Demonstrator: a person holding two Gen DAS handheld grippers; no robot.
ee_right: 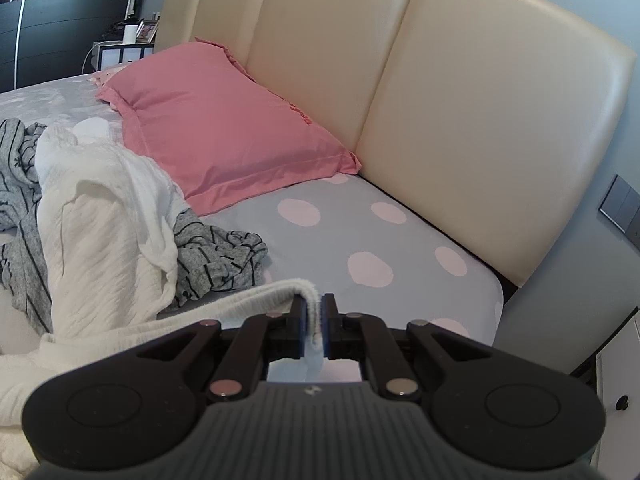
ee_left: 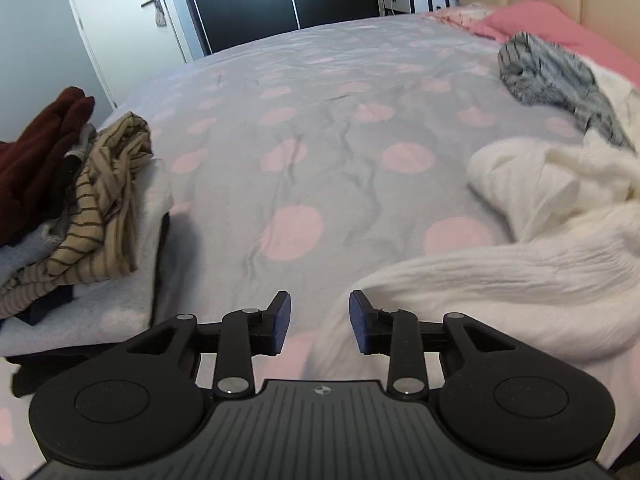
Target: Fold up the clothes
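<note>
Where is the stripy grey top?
The stripy grey top lies crumpled on the spotted bedspread, partly under the white garment, just below the pink pillow.

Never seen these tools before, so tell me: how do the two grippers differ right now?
The right gripper is shut on an edge of the white garment; the left gripper is open, with nothing between its pads. The right faces the pink pillow and headboard; the left faces the clothes pile. Both are the same black tool.

Left hand-held gripper (ee_left: 318, 322) parted over spotted bedspread (ee_left: 320, 128), white garment (ee_left: 540, 240) right, clothes pile (ee_left: 76, 200) left
</note>
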